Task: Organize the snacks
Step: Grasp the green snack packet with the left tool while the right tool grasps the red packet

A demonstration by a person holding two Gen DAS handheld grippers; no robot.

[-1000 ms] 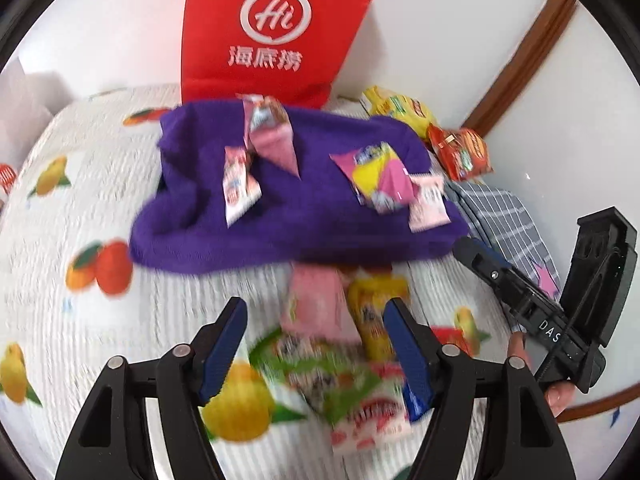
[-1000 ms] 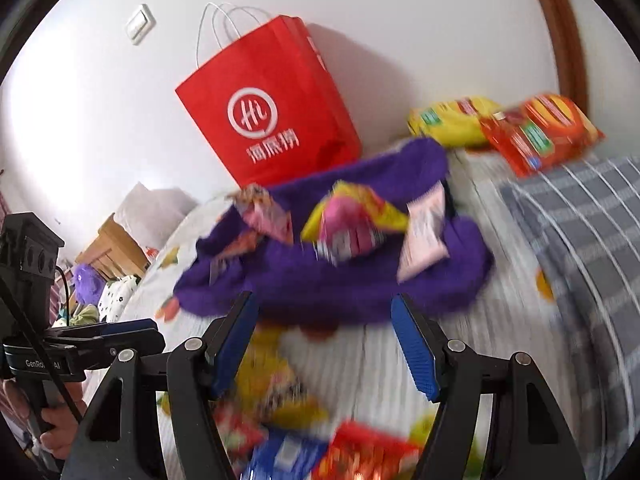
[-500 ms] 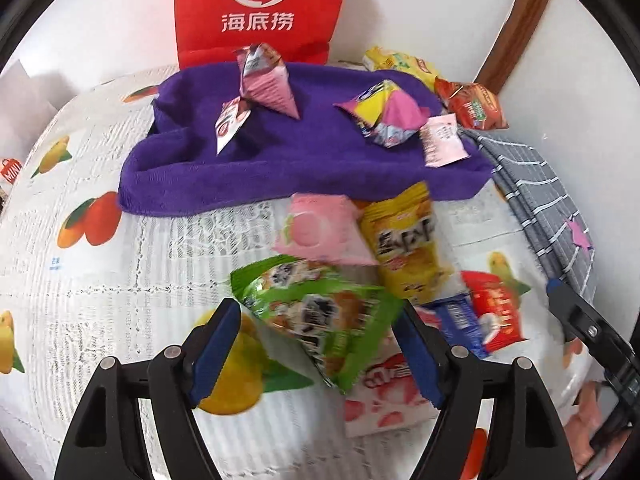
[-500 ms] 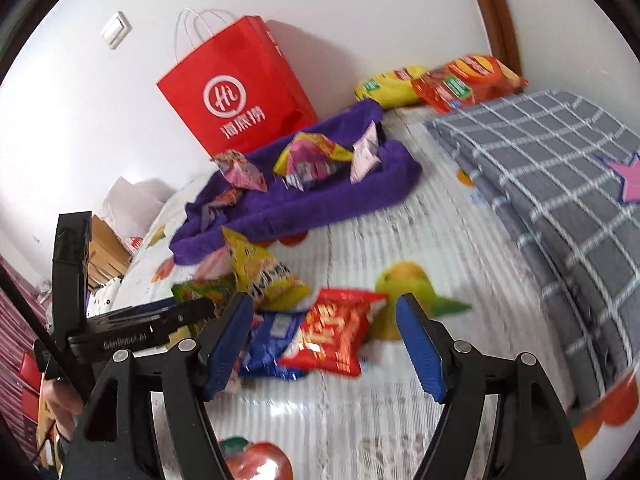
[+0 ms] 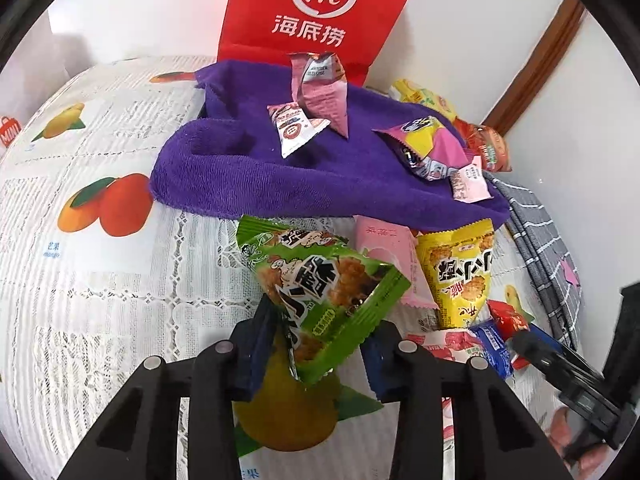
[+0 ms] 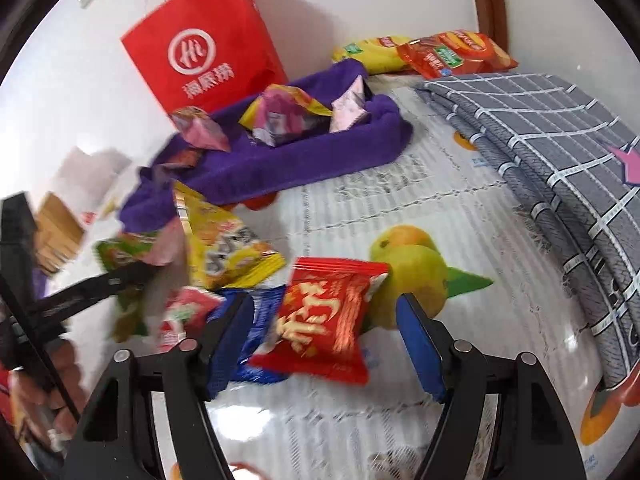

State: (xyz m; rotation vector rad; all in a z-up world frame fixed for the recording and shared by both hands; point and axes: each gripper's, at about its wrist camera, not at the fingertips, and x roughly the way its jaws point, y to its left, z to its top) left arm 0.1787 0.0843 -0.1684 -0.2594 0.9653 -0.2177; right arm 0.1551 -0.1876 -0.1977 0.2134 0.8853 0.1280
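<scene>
A green snack packet stands tilted between the fingers of my left gripper. The jaws are closing and the pads press on its lower corner. In the right wrist view a red packet lies on the fruit-print cover between the fingers of my right gripper, which is open with gaps on both sides. A blue packet lies beside the left finger. A yellow packet and a pink one lie in front of a purple towel that carries several small packets.
A red paper bag stands against the wall behind the towel. Yellow and red chip bags lie in the far corner. A folded grey checked cloth runs along the right. A hand holds the blurred left gripper at the lower left.
My left gripper came down over the green packet and closed on it. My right gripper swung down from the towel to the loose packets, and the red packet now lies between its fingers.
</scene>
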